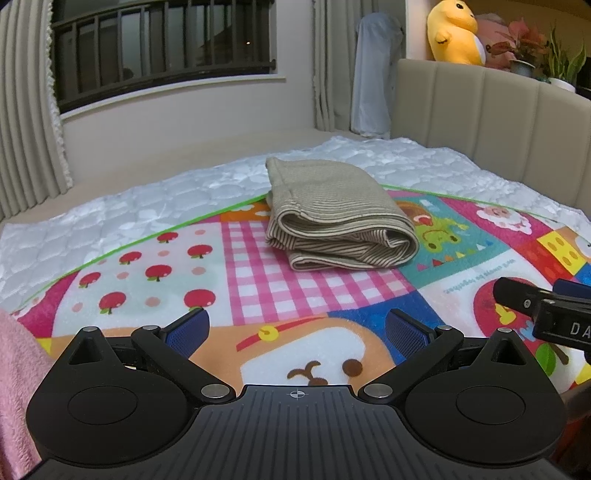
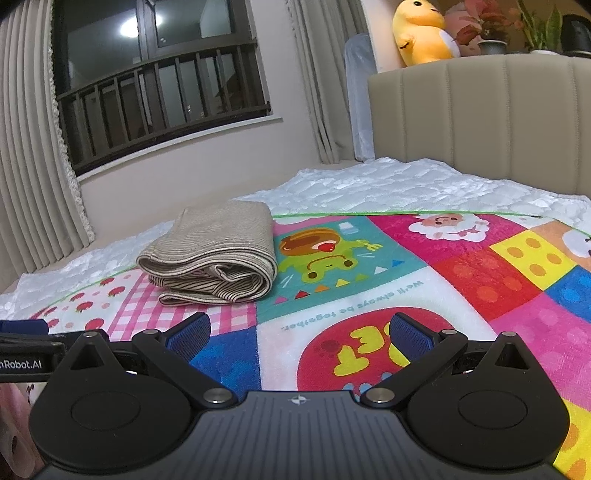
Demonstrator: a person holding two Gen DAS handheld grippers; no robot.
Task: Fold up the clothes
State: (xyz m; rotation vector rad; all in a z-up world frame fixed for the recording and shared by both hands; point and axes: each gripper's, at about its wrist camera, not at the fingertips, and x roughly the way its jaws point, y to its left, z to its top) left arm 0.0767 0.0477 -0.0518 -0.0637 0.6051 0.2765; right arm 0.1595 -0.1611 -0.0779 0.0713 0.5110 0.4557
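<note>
A beige striped garment (image 1: 338,216) lies folded in a thick bundle on the colourful play mat (image 1: 258,280), at the mat's far edge. It also shows in the right wrist view (image 2: 214,254), ahead and to the left. My left gripper (image 1: 297,328) is open and empty, held low over the mat well short of the garment. My right gripper (image 2: 301,334) is open and empty too, to the right of the garment and short of it. The right gripper's tip (image 1: 517,295) shows at the right edge of the left wrist view.
A pink fluffy cloth (image 1: 16,376) lies at the near left. The mat lies on a white quilted mattress (image 1: 147,199). A beige padded headboard (image 2: 480,125) stands at the right, with a yellow plush toy (image 2: 421,31) and potted plants above. A window and curtains are behind.
</note>
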